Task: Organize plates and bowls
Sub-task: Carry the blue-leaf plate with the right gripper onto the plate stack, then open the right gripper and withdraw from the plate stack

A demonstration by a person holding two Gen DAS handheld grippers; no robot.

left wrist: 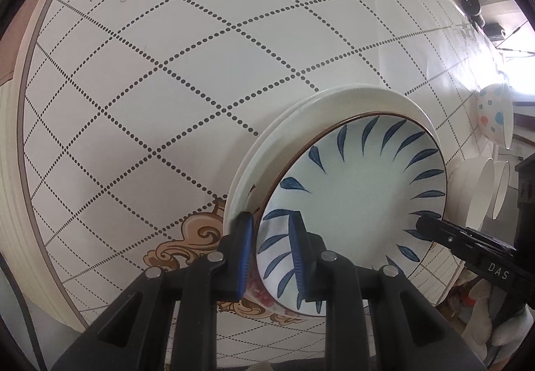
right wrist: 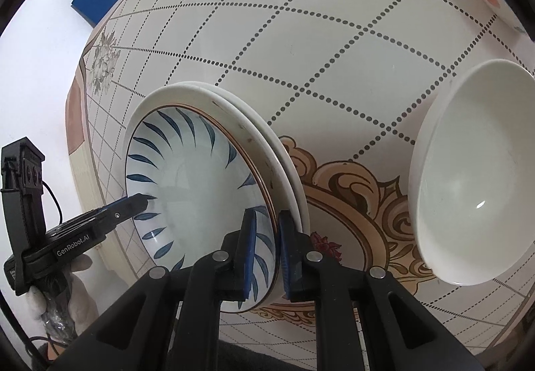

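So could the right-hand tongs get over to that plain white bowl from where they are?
Probably yes, once free. The right tongs are clamped on the blue-leaf plate, and only bare tablecloth lies between them and the white bowl.

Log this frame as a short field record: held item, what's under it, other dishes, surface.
held item: blue-leaf plate, rim pinched on opposite sides by left tongs and right tongs
under it: white plates, stacked beneath
other dishes: white bowl beside the stack; dotted bowl farther off
surface: tablecloth with dotted grid
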